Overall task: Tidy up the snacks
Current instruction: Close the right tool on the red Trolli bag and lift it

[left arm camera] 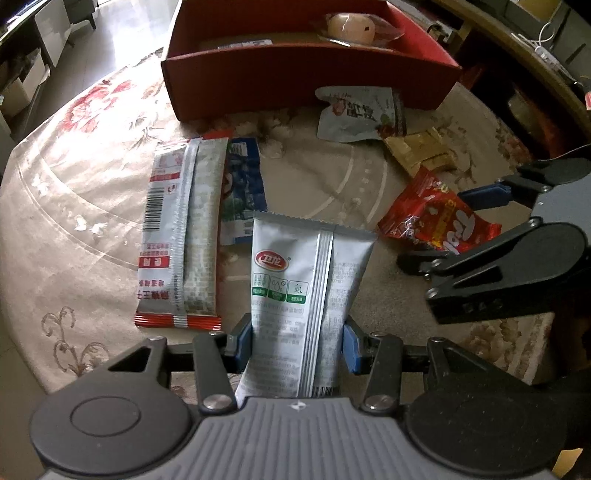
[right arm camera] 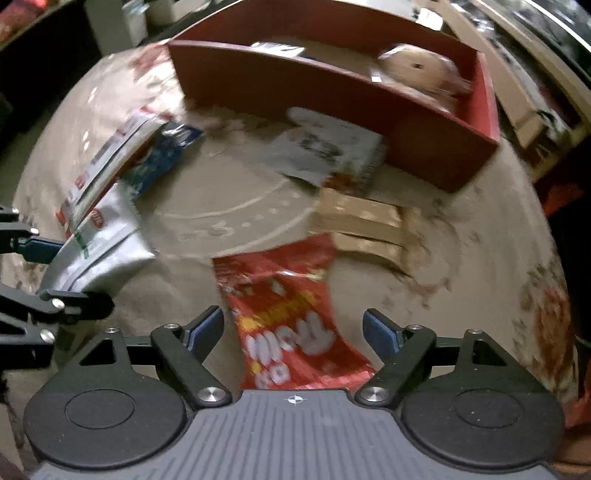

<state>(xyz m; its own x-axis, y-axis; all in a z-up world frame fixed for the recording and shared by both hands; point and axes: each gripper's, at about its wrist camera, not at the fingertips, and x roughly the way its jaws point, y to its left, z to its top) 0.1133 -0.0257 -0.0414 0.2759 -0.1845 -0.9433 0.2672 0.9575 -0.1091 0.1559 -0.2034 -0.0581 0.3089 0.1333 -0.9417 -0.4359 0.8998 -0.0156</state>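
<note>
My left gripper [left arm camera: 297, 341] is shut on a silver snack packet [left arm camera: 303, 291] with a red logo, held above the table; it also shows in the right wrist view [right arm camera: 99, 251]. My right gripper [right arm camera: 293, 328] is open, its fingers either side of a red snack bag [right arm camera: 291, 317] that lies on the table; the bag also shows in the left wrist view [left arm camera: 436, 218]. A red open box [left arm camera: 295, 74] stands at the back with a pink wrapped snack [left arm camera: 351, 26] inside.
On the floral tablecloth [left arm camera: 74, 221] lie a long red-and-silver packet [left arm camera: 181, 236], a blue packet [left arm camera: 243, 184], a grey pouch [left arm camera: 354, 114] and gold wrapped pieces [left arm camera: 421, 147]. The round table's edge curves at left and right. Furniture stands beyond.
</note>
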